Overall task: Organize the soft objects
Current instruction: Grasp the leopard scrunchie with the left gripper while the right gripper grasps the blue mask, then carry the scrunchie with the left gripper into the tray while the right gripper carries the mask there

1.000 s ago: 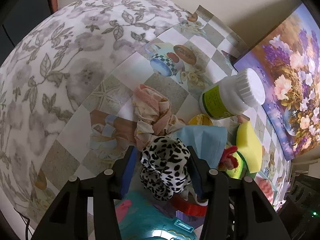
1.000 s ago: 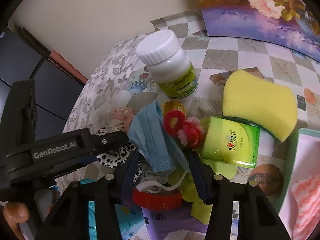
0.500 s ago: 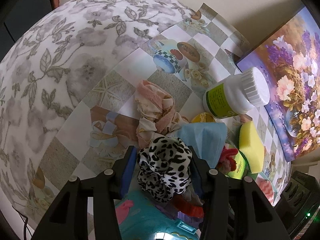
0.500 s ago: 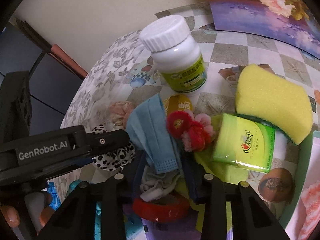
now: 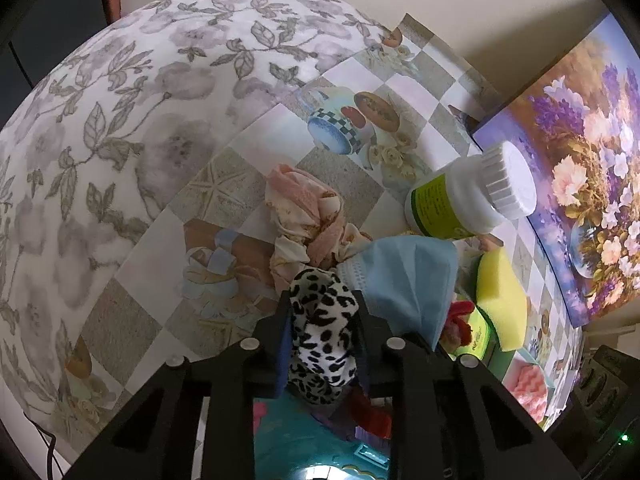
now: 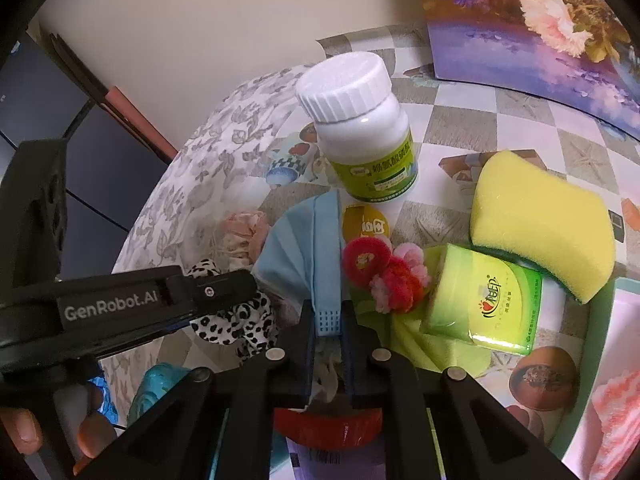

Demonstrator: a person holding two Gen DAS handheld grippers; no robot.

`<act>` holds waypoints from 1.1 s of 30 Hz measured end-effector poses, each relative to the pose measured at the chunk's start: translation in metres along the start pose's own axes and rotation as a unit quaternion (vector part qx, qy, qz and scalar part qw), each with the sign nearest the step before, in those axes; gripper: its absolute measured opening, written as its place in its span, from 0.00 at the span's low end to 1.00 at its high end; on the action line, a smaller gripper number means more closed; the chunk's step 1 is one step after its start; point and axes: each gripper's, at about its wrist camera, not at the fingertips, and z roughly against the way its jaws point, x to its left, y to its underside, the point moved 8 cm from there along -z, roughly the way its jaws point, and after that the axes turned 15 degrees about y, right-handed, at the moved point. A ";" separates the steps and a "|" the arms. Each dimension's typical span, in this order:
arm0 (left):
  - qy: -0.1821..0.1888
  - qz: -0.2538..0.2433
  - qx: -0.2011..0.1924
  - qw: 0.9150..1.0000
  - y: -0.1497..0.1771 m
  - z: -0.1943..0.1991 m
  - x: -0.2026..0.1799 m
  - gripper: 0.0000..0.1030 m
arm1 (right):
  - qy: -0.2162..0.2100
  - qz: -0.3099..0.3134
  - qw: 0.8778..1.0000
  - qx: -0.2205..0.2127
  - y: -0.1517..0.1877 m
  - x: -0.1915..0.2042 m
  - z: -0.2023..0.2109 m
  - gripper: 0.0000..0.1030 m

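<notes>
My left gripper [image 5: 322,308] is shut on a black-and-white leopard-print scrunchie [image 5: 322,340], also seen from the right wrist view [image 6: 236,316]. My right gripper [image 6: 328,316] is shut on the end of a blue face mask [image 6: 304,256], which shows in the left wrist view [image 5: 408,276] beside the scrunchie. A pink floral scrunchie [image 5: 308,220] lies on the checked tablecloth just ahead of the left gripper. Red and pink hair ties [image 6: 384,268] lie right of the mask.
A white pill bottle with a green label [image 6: 364,132] stands behind the mask. A yellow sponge [image 6: 544,220] and a green tissue pack [image 6: 484,300] lie to the right. A flower painting [image 5: 580,160] leans on the wall. A red tape roll [image 6: 328,424] and teal toy [image 5: 312,448] lie below the grippers.
Both grippers closed: the left squeezed the leopard scrunchie narrow, the right closed on the blue mask's end. Both views drew back slightly from the pile.
</notes>
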 end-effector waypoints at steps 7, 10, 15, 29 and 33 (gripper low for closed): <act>0.003 0.002 -0.035 0.999 -0.011 0.023 -0.002 0.23 | -0.012 -0.002 1.000 -0.029 -0.012 0.002 0.024 0.12; 0.007 -0.007 -0.058 0.998 -0.018 0.040 -0.010 0.23 | -0.016 -0.004 0.998 -0.053 -0.021 0.002 0.043 0.12; 0.015 -0.021 -0.092 0.995 -0.027 0.068 -0.021 0.23 | -0.019 -0.010 0.996 -0.085 -0.032 -0.002 0.071 0.12; 0.024 -0.086 -0.136 0.987 -0.025 0.112 -0.072 0.23 | 0.026 -0.043 0.985 -0.163 -0.051 -0.040 0.163 0.12; 0.036 -0.112 -0.125 0.985 -0.011 0.110 -0.097 0.23 | 0.048 -0.065 0.984 -0.160 -0.046 -0.067 0.177 0.12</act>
